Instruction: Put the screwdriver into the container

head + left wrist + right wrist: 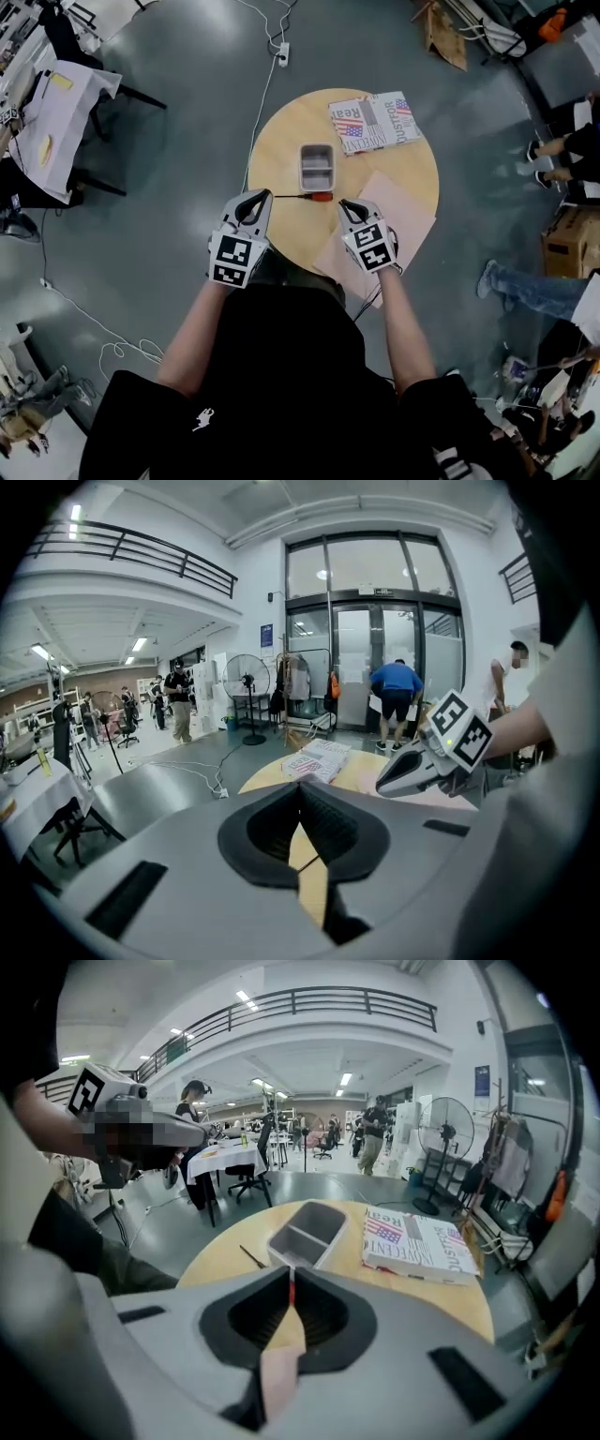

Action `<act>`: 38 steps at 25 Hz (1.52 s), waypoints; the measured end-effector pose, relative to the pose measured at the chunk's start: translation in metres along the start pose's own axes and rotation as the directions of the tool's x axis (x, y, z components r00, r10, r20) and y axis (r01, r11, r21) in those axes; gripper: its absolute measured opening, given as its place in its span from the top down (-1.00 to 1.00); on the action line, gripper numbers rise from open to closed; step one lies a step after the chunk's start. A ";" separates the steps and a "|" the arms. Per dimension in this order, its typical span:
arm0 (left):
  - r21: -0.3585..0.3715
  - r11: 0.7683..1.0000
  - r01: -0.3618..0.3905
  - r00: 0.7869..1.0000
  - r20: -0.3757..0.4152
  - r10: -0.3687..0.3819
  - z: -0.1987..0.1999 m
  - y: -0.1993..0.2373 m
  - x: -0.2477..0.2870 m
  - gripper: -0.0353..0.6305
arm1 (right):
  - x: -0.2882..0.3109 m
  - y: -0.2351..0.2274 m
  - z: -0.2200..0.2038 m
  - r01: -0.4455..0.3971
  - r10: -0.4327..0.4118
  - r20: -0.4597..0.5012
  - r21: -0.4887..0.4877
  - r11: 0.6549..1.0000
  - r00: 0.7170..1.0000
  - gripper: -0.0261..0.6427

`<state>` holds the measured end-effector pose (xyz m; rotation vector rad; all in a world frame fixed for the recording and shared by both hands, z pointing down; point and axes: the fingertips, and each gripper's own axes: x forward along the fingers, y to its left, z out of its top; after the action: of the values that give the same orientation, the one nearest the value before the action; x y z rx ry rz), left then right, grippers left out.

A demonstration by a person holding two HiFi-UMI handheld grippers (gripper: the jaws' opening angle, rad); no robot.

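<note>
Preparing for the pickup, the left gripper (253, 200) and right gripper (346, 205) hover clenched and empty beside the screwdriver (305, 197), which lies on the table (281, 141) just short of the divided container (317, 167); next, one gripper's jaws must open around its red handle.

Both arms reach forward, left gripper (263, 195) and right gripper (344, 203) angled downward, jaws closed.

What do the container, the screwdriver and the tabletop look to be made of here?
The container is likely plastic with a matte grey finish: it has moulded rounded corners and a thin divider. The screwdriver has a red handle, probably plastic. Its thin dark shaft looks like metal, though it is too small to be sure. The table is light wood or wood-look laminate, smooth and pale tan, with no grain discernible.
</note>
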<state>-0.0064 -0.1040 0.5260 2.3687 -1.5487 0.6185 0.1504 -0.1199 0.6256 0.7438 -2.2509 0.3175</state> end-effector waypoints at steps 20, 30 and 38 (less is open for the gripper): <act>0.004 0.996 0.086 0.987 -0.134 -0.085 -0.050 -0.012 0.053 0.88 | 0.072 0.004 -0.041 -0.132 0.015 -0.426 -0.248 0.960 0.905 0.26; -0.021 0.994 0.104 0.987 -0.122 -0.106 -0.052 -0.007 0.060 0.88 | 0.088 0.002 -0.049 -0.131 0.001 -0.512 -0.218 0.967 0.859 0.26; -0.040 0.992 0.118 0.986 -0.117 -0.122 -0.057 0.003 0.061 0.88 | 0.099 -0.001 -0.055 -0.096 -0.007 -0.532 -0.165 0.982 0.847 0.27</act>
<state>-0.0003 -0.1312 0.6048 2.3344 -1.3459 0.6886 0.1266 -0.1382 0.7353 0.4335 -1.7385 0.2878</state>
